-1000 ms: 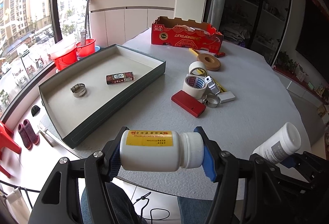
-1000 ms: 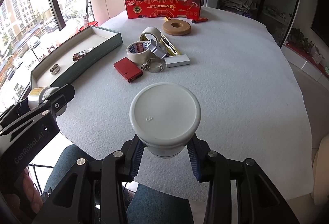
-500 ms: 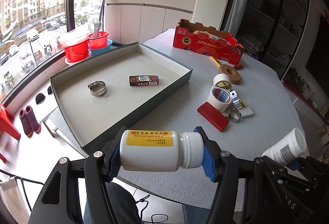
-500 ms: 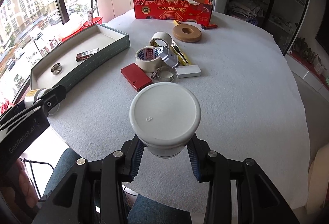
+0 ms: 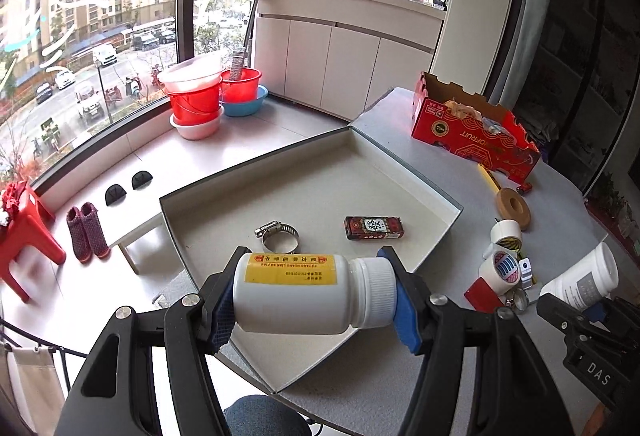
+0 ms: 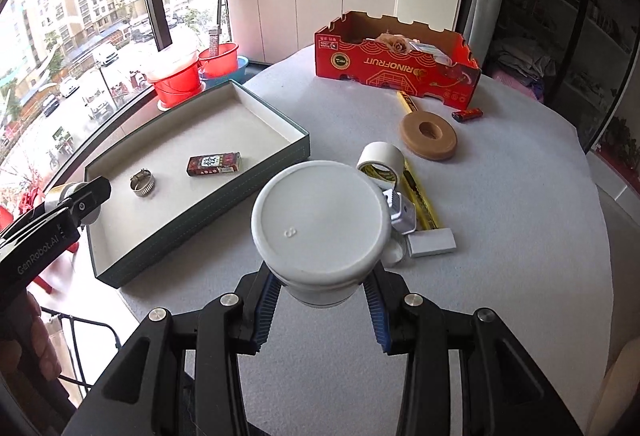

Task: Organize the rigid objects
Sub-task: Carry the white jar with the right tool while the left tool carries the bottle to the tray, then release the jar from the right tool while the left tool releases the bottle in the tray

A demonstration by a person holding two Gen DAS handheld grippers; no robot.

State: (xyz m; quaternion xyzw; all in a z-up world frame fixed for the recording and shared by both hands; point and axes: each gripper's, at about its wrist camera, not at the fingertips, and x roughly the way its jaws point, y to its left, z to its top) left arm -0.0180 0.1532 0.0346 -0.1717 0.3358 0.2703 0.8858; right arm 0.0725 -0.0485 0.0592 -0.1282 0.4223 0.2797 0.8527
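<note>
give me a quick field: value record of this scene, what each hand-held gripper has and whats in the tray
left hand-held gripper: shut on yellow-label bottle, held sideways over the tray's near corner
right hand-held gripper: shut on white jar, above the table
tray: holds hose clamp and small red box, apart
loose on table: tape rolls, tan ring, yellow utility knife
far edge: red carton

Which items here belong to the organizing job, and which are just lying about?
Job: yellow-label bottle in left gripper; white bottle in right gripper; tray; hose clamp; tape rolls.
Lying about: red buckets; slippers.
</note>
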